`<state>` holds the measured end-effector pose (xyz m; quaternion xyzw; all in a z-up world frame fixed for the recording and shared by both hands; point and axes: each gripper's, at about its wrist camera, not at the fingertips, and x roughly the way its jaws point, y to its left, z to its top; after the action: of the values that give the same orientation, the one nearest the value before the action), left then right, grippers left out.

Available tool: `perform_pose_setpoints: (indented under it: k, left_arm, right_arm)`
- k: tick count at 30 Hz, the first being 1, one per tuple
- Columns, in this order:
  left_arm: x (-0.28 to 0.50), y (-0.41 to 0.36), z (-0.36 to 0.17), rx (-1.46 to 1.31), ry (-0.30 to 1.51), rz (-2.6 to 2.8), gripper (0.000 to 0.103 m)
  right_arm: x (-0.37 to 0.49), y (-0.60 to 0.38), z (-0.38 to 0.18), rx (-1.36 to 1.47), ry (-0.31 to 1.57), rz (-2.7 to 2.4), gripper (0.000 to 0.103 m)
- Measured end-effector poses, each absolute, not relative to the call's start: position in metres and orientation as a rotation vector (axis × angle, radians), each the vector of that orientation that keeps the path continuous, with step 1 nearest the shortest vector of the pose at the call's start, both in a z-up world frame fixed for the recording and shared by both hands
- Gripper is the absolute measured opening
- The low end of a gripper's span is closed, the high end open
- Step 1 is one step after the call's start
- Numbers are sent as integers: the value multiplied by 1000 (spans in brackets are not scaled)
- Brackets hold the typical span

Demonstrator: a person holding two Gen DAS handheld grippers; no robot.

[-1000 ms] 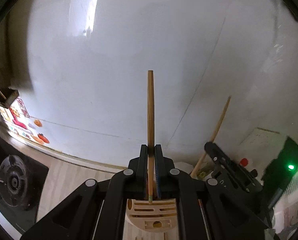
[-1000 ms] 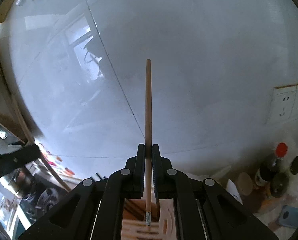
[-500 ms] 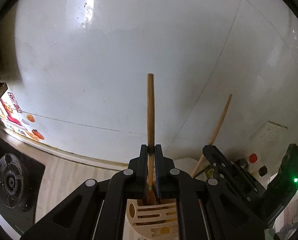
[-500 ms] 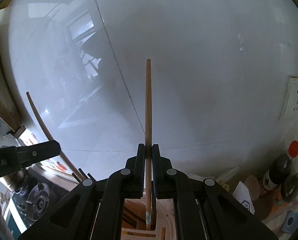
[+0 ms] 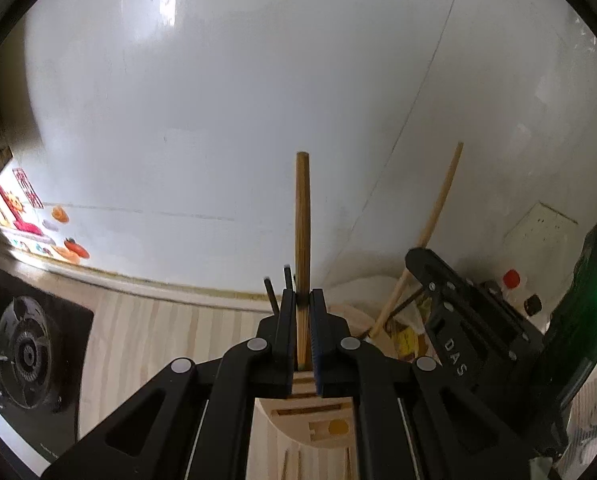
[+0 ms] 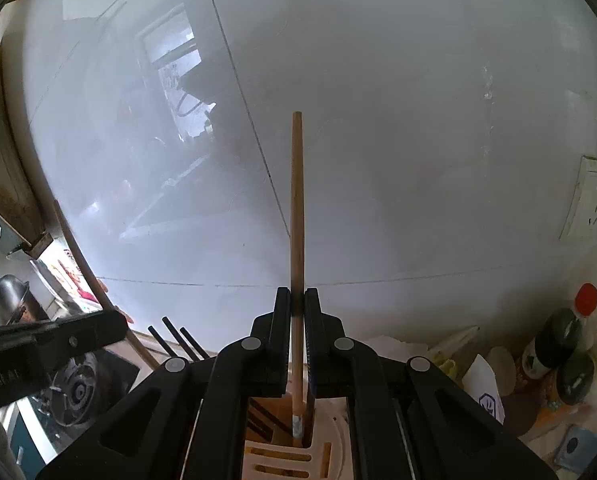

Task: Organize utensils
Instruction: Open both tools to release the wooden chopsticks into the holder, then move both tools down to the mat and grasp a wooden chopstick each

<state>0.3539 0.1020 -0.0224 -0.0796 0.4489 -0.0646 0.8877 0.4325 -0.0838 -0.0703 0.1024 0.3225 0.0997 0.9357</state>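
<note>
In the left wrist view my left gripper [image 5: 302,300] is shut on a light wooden chopstick [image 5: 302,224] that stands upright. Its lower end dips into the cream slotted utensil holder [image 5: 318,416] below the jaws. Thin black chopsticks [image 5: 273,294] poke up from the holder just left of the jaws. At the right, my right gripper [image 5: 414,264] grips a second wooden chopstick [image 5: 438,216]. In the right wrist view that gripper [image 6: 297,300] is shut on its chopstick [image 6: 297,208], whose tip sits inside the holder [image 6: 286,456]. My left gripper [image 6: 116,326] reaches in from the left.
A white tiled wall fills the background. A black gas stove [image 5: 26,352] sits left on the pale wooden counter [image 5: 158,328], with a steel pot [image 6: 2,300] beyond. Dark sauce bottles [image 6: 554,344], a paper cup [image 6: 498,368] and a wall socket [image 6: 594,200] are at the right.
Both grippers have sunk toward the holder with their chopsticks still gripped. The chopstick tips have gone lower into the holder, and black chopsticks have come into sight in the left wrist view.
</note>
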Motion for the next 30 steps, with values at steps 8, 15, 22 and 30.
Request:
perform_pose_setpoints:
  k: [8, 15, 22, 30]
  left_arm:
    - [326, 115, -2, -221, 899, -59, 48]
    - [290, 133, 7, -179, 792, 71, 103]
    - [249, 141, -32, -117, 828, 182, 103]
    - [219, 134, -122, -81, 995, 234, 103]
  right_arm:
    - [428, -91, -68, 215, 749, 266, 20]
    - [383, -123, -47, 263, 717, 203, 46]
    - [331, -143, -48, 300, 724, 122, 70]
    - [289, -139, -129, 269, 955, 96, 82]
